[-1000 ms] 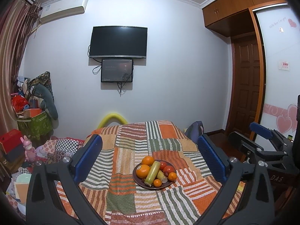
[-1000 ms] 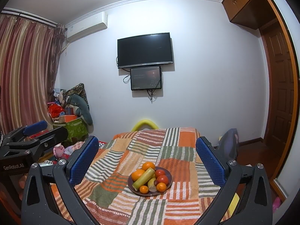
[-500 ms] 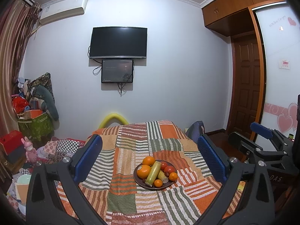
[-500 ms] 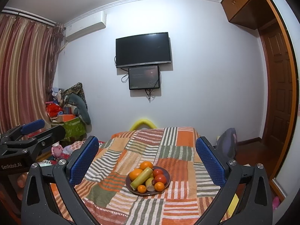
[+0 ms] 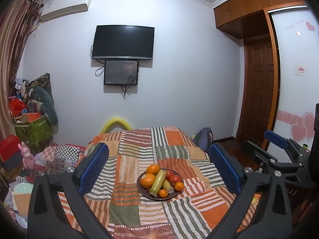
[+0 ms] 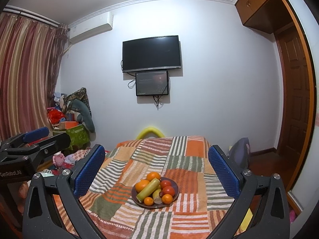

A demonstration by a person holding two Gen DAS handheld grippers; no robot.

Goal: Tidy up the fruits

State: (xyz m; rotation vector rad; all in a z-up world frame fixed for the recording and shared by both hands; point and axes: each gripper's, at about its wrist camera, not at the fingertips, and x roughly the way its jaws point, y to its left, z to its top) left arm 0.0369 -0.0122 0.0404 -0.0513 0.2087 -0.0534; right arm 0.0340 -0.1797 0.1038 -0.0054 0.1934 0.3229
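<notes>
Right now both grippers hang above the near end of a table covered with a patchwork cloth [image 5: 139,159] of orange, green and white striped squares, and neither touches anything. The left gripper [image 5: 159,166] has its blue-padded fingers [image 5: 93,167] spread wide apart with nothing between them; the right gripper [image 6: 156,168] stands the same way, jaws wide and empty, its blue textured pads [image 6: 89,169] framing the table from the other side. In the left wrist view the right gripper shows at the right edge, and in the right wrist view the left gripper shows at the left edge, so the two are held side by side and well apart.

The fruit is all together on a round dark brown plate [image 5: 169,197] resting on the cloth near the middle of the table, ahead of both grippers. On it lie two large oranges [image 5: 148,180] at the left and far side, a long pale green cylindrical fruit [image 5: 158,183] lying diagonally across the middle, two red tomatoes [image 5: 175,178] on the right, and small tangerines [image 5: 163,193] at the near and right rim. A yellowish piece sits beside the green one; what it is I cannot tell.

Behind the table a black television [image 5: 123,41] hangs on the white wall, with a smaller dark screen [image 5: 121,72] just below it.
</notes>
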